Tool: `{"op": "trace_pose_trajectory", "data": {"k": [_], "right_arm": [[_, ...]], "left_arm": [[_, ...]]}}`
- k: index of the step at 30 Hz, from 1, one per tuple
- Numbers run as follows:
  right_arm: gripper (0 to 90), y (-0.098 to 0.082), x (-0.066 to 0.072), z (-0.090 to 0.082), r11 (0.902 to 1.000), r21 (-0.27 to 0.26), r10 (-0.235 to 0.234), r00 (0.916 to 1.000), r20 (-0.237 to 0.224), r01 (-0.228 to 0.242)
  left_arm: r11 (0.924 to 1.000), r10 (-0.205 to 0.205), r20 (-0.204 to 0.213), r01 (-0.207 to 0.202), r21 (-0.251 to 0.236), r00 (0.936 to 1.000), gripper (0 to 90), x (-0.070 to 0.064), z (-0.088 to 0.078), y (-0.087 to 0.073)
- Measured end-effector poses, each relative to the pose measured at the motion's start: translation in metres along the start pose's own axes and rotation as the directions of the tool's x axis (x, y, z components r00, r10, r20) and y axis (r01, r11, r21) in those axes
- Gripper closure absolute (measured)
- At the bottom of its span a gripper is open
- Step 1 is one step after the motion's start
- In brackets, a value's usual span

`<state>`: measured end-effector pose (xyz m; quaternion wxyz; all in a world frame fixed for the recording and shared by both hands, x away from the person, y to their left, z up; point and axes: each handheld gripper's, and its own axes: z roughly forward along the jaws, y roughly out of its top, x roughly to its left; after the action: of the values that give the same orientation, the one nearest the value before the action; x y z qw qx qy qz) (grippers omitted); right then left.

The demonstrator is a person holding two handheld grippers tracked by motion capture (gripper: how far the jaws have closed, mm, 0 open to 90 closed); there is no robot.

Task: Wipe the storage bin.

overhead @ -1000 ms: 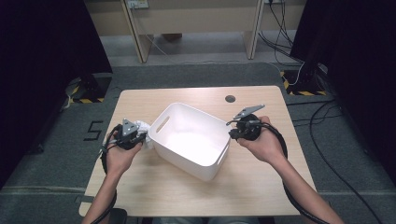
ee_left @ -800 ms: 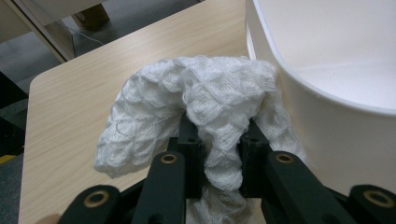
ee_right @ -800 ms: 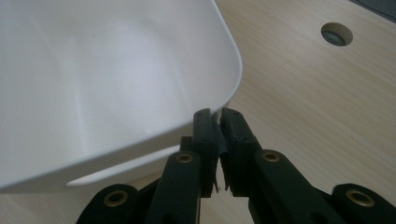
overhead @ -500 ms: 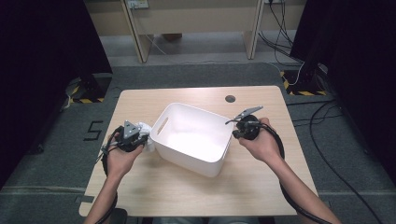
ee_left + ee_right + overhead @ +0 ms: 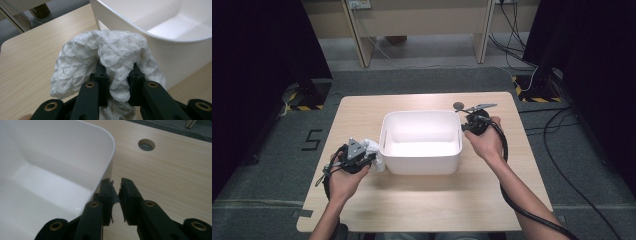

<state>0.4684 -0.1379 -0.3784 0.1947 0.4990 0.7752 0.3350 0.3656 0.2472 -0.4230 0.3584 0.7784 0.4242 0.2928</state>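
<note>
soft, light white cloth (image 5: 107, 62) clenched in left gripper (image 5: 117, 75) beside tub (image 5: 421, 142); right gripper (image 5: 115, 187) just loosened off tub's rim; best pinched mid-fold.

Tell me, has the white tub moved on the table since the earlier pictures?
Yes. The white tub has turned: earlier it lay askew, now its sides run parallel to the table edges.

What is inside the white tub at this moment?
The white tub looks empty: its bare floor and inner walls show in the high view. The strip of floor behind its near wall is hidden. The white knitted cloth stays outside, clamped in the left tool.
</note>
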Motion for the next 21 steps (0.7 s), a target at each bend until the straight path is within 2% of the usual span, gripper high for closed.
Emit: {"op": "trace_pose_trajectory", "data": {"k": [4,6,9,15,21], "right_arm": [[78.9,-0.001,0.007,-0.018,0.999,-0.043,0.006,0.999,-0.045,-0.008],[77.3,-0.003,0.011,-0.023,0.999,-0.044,-0.005,0.998,-0.064,0.003],[76.3,-0.007,0.015,-0.023,0.9996,-0.028,0.001,0.9965,-0.083,-0.004],[75.8,-0.012,0.021,-0.019,0.9998,-0.018,-0.009,0.9981,-0.061,0.007],[75.2,-0.014,0.022,-0.019,0.9998,-0.015,-0.011,0.9993,-0.036,0.011]], "left_arm": [[0.9999,0.016,0.014,-0.016,-0.003,0.9998,74.5,-0.012,-0.014,-0.006],[0.9996,0.027,0.022,-0.027,0.002,0.9994,74.4,-0.02,-0.02,-0.011],[0.9996,0.026,0.049,-0.026,0.004,0.9984,74.4,-0.032,-0.022,-0.014],[0.9991,0.04,0.089,-0.041,0.007,0.9952,74.6,-0.048,-0.012,-0.009],[0.9997,0.024,0.077,-0.025,0.007,0.9968,74.8,-0.049,-0.007,-0.005]]}}
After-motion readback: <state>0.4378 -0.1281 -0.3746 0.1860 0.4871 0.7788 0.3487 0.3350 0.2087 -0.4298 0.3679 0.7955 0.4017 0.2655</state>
